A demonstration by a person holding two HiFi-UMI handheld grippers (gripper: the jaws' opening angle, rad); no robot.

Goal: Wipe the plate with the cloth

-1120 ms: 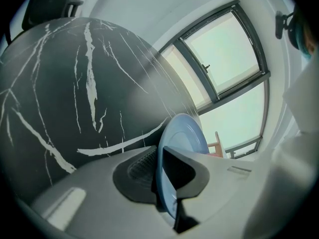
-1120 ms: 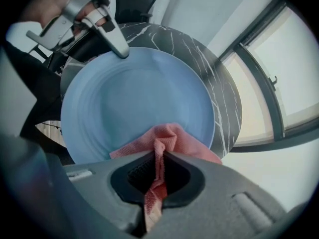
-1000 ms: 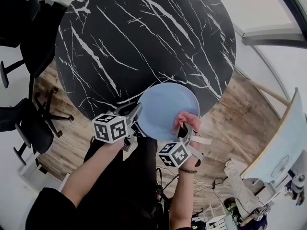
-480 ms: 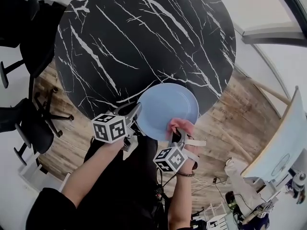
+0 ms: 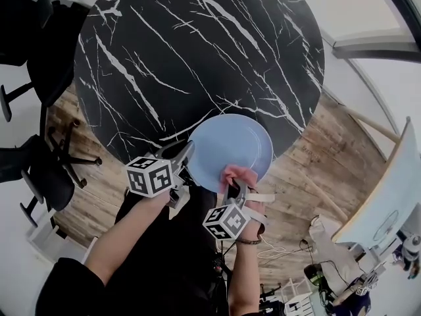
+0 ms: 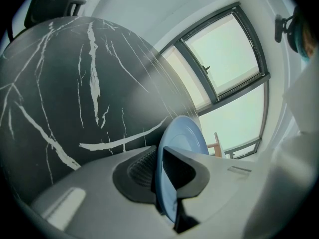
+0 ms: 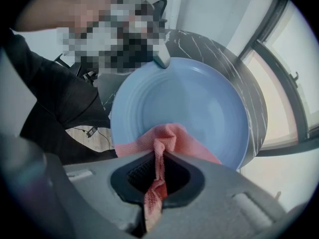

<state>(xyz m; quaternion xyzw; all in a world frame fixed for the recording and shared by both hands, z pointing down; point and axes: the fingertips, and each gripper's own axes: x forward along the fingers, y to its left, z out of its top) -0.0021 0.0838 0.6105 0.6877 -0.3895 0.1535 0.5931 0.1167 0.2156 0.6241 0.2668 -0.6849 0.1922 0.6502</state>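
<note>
From the head view, the left gripper (image 5: pixel 185 155) is closed on the rim of the blue plate (image 5: pixel 231 143). The plate reaches away from its jaws, out over the near edge of the black marble table (image 5: pixel 197 45) and partly over the wooden floor (image 5: pixel 322 157). The right gripper (image 5: pixel 235 184) is at the plate's near rim and points down. A pink cloth (image 5: pixel 239 174) is bunched at its tips and lies on the plate's surface. The two grippers are near each other, with the cloth on the right gripper's side of the plate.

In the left gripper view, the plate stands edge-on between the two jaws. Both pads press on its rim, one on each face. The rest of the plate rises beyond the jaw tips, with the table behind it on the left and a window (image 6: pixel 224 49) behind it on the right.

In the right gripper view, the jaws are clamped on a twisted fold of the cloth that runs down through the gap between them. Just past the tips the cloth spreads out against the lower part of the plate's face. At the plate's far rim, opposite the right gripper, the tip of the left gripper holds the edge.
</note>
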